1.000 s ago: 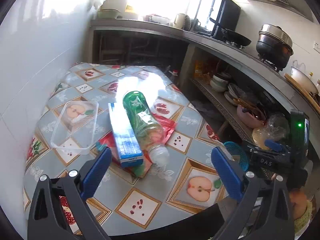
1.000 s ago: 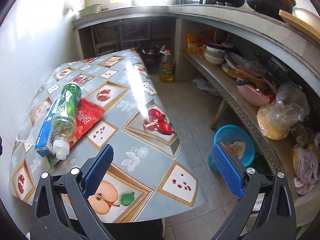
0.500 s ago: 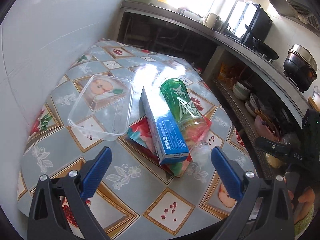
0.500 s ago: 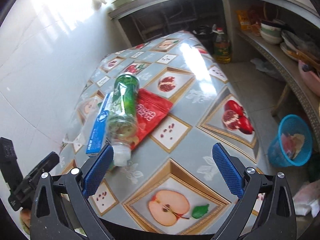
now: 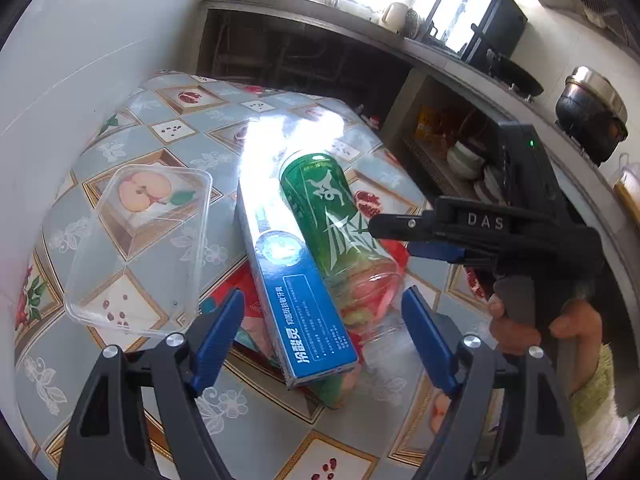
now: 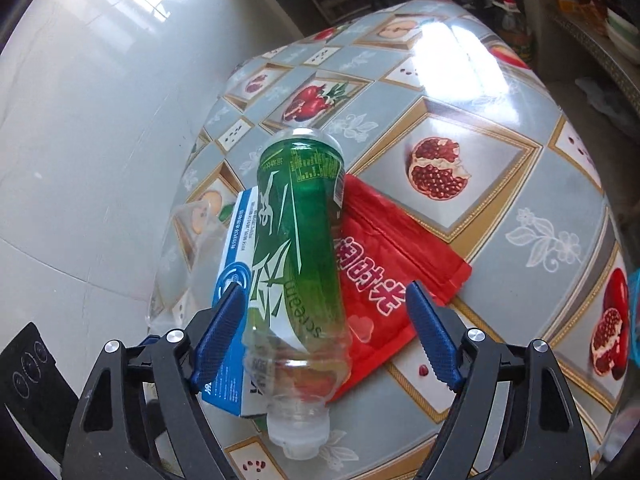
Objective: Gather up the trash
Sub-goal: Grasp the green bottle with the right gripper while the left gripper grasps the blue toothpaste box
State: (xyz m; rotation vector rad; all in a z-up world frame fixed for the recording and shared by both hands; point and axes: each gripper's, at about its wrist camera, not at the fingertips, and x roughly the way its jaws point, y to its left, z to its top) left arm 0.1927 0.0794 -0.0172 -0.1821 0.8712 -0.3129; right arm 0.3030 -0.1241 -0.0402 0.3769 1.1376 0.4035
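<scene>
A green plastic bottle (image 5: 336, 216) lies on its side on the table, resting on a red snack bag (image 6: 384, 280) beside a blue toothpaste box (image 5: 300, 300). A clear plastic container (image 5: 140, 248) lies to their left. My left gripper (image 5: 324, 340) is open, its fingers either side of the box and bottle's near end. My right gripper (image 6: 326, 336) is open around the bottle (image 6: 300, 248) near its neck, not touching. The right gripper also shows in the left wrist view (image 5: 460, 236). The box (image 6: 236, 288) lies left of the bottle.
The table (image 6: 500, 168) has a fruit-patterned cloth and stands against a white tiled wall (image 5: 80, 60). A counter with a pot (image 5: 592, 112) and shelves of dishes (image 5: 468, 156) runs along the right. An oil bottle (image 6: 512, 20) stands on the floor beyond the table.
Both grippers have moved in close to the pile. The right gripper has swung left and now straddles the bottle's neck end; the left now straddles the box and bottle.
</scene>
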